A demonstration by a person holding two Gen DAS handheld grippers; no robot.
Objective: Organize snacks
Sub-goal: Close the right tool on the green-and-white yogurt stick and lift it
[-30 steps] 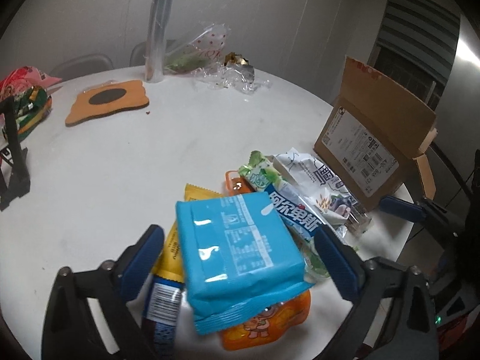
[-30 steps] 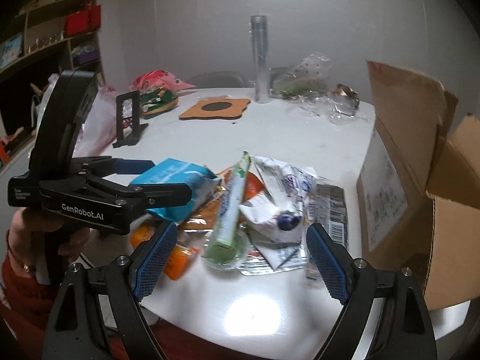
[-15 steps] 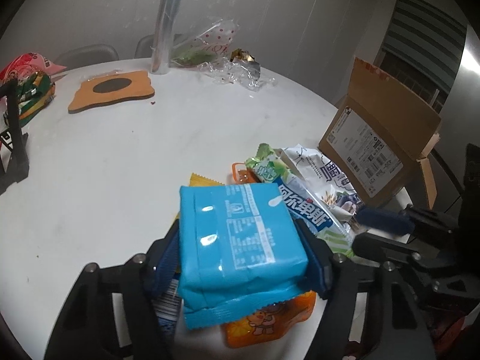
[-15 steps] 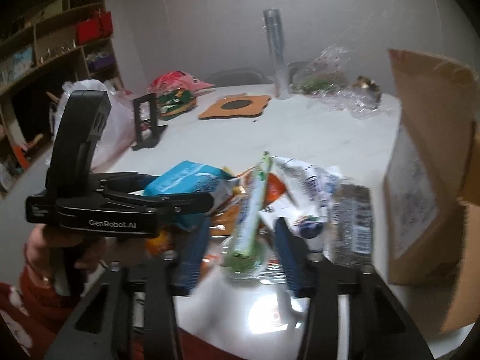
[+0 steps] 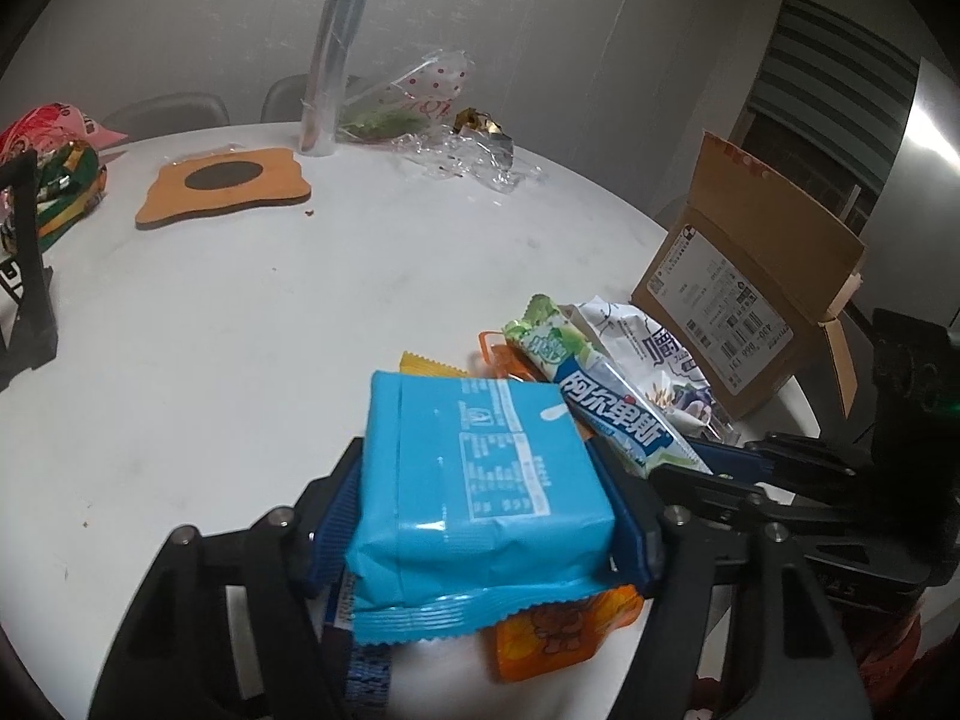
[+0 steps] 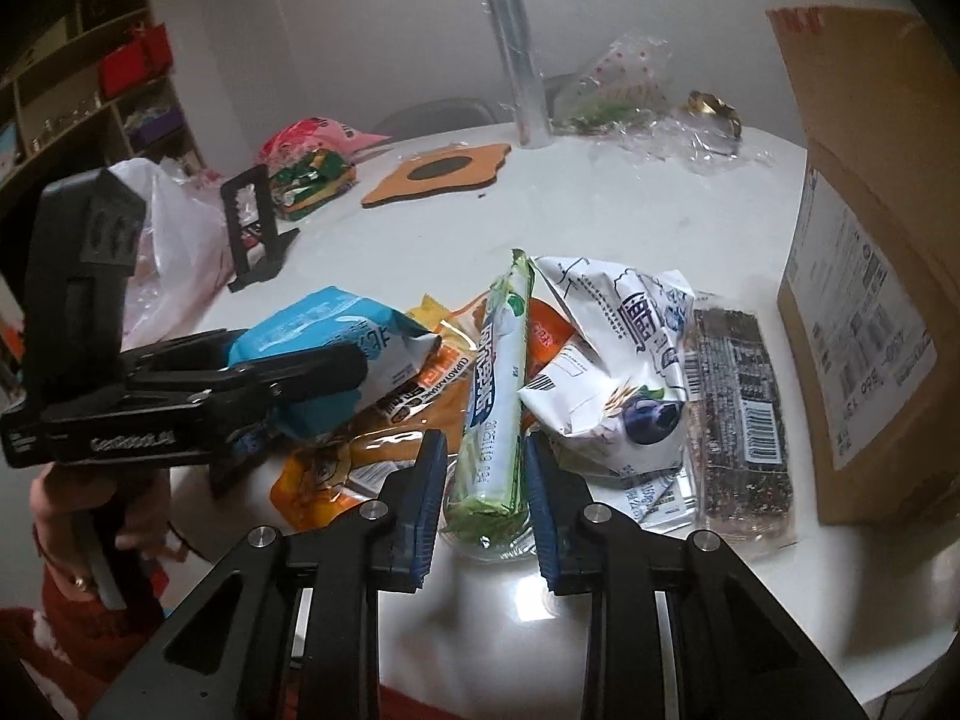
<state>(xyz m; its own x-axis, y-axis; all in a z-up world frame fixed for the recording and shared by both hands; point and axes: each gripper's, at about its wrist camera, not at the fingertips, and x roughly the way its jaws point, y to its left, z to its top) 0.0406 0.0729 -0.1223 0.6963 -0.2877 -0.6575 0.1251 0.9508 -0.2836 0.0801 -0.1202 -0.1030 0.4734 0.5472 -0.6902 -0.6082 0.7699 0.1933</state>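
Note:
A pile of snacks lies at the near edge of the white round table [image 5: 252, 312]. My left gripper [image 5: 480, 510] is shut on a blue snack pack [image 5: 480, 480], its blue pads pressed on both sides; the pack also shows in the right wrist view [image 6: 336, 330]. My right gripper [image 6: 485, 474] is closed around the lower end of a green and white candy stick pack [image 6: 495, 384], which also shows in the left wrist view [image 5: 606, 402]. An orange pouch [image 5: 558, 630], a white blueberry bag [image 6: 624, 354] and a dark seaweed pack [image 6: 738, 408] lie around them.
An open cardboard box [image 5: 744, 294] stands at the table's right edge, close to the pile. Farther back are an orange coaster mat [image 5: 222, 186], a clear tall tube [image 5: 336, 48], crumpled plastic wrap [image 5: 474, 150], a black stand [image 5: 27, 264] and a bag of sweets [image 5: 60, 180].
Both grippers went from wide open to closed: the left onto the blue pack, the right onto the green candy stick pack. Both moved slightly forward into the pile.

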